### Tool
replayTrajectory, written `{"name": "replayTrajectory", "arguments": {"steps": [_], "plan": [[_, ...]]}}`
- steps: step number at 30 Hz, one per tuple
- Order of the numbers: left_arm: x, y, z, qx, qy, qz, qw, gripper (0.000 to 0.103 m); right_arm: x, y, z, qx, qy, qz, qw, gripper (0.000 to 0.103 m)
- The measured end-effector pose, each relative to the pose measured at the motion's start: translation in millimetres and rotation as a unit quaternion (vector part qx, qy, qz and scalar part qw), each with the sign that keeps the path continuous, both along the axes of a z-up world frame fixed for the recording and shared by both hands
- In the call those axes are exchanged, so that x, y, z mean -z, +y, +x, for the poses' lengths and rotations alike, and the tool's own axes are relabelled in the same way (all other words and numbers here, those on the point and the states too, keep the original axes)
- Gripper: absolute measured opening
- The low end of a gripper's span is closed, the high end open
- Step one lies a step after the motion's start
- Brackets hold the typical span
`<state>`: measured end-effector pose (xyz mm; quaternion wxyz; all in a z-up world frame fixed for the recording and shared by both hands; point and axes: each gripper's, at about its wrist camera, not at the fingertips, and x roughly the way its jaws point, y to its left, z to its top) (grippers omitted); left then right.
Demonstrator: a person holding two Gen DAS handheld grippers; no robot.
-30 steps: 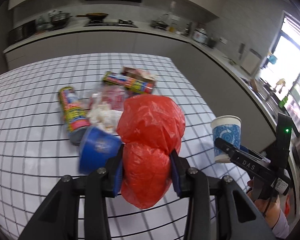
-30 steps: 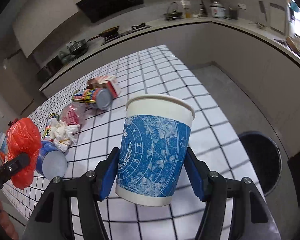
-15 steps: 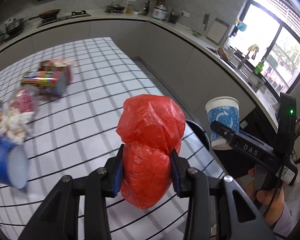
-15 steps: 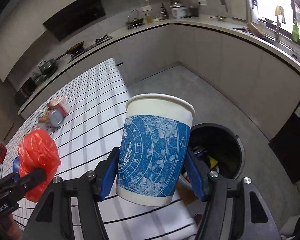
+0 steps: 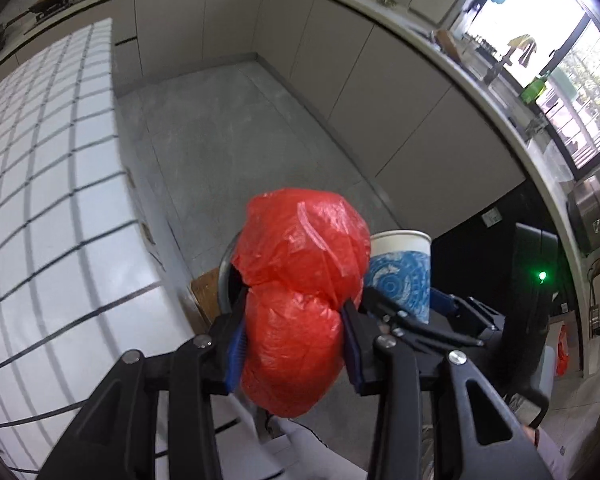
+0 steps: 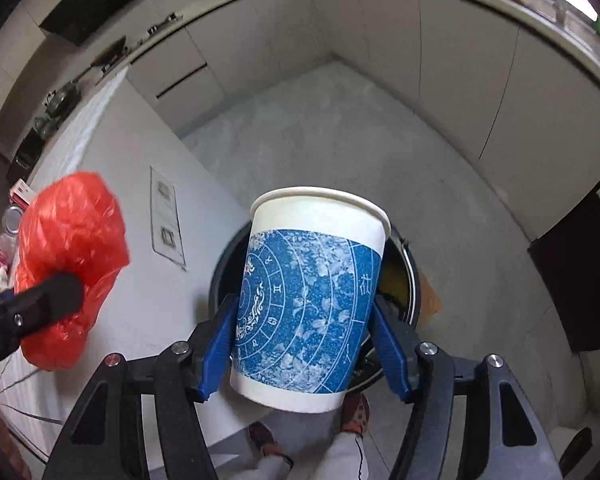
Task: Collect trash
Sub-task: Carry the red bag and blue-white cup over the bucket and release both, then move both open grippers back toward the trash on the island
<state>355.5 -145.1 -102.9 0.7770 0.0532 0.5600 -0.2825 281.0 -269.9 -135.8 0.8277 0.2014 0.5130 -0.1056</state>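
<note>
**Bag and cup held above the bin**

The left gripper (image 5: 294,344) is clamped on a red plastic bag (image 5: 300,288), which bulges above and below its blue pads (image 5: 236,354). The right gripper (image 6: 306,344) pinches a blue-and-white paper cup (image 6: 308,300) upright between its pads. Directly beyond and below the cup sits a round dark bin (image 6: 408,280) on the grey floor (image 6: 340,140). The tiled counter (image 5: 40,200) lies to the left of both tools.
</note>
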Motion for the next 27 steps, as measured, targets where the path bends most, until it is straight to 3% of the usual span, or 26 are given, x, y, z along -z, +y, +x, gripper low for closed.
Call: {"name": "replayTrajectory", "arguments": {"steps": [4, 8, 15, 22, 27], "plan": [[23, -18, 3, -0.013, 0.020, 0.036, 0.9991, 0.051, 28, -17, 5, -0.013, 0.034, 0.026, 0.999, 0.068], [35, -27, 4, -0.023, 0.037, 0.058, 0.9974, 0.067, 34, -28, 6, -0.012, 0.044, 0.030, 0.999, 0.078], [3, -8, -5, -0.044, 0.011, 0.034, 0.9984, 0.067, 18, -34, 3, 0.010, 0.022, 0.028, 0.999, 0.079], [-58, 70, -23, -0.083, -0.057, 0.010, 0.9948, 0.067, -44, 9, 6, 0.007, -0.042, 0.000, 0.999, 0.079], [-86, 163, -32, -0.149, -0.101, 0.017, 0.9836, 0.070, -88, 75, 14, -0.037, -0.089, -0.001, 0.995, 0.079]]}}
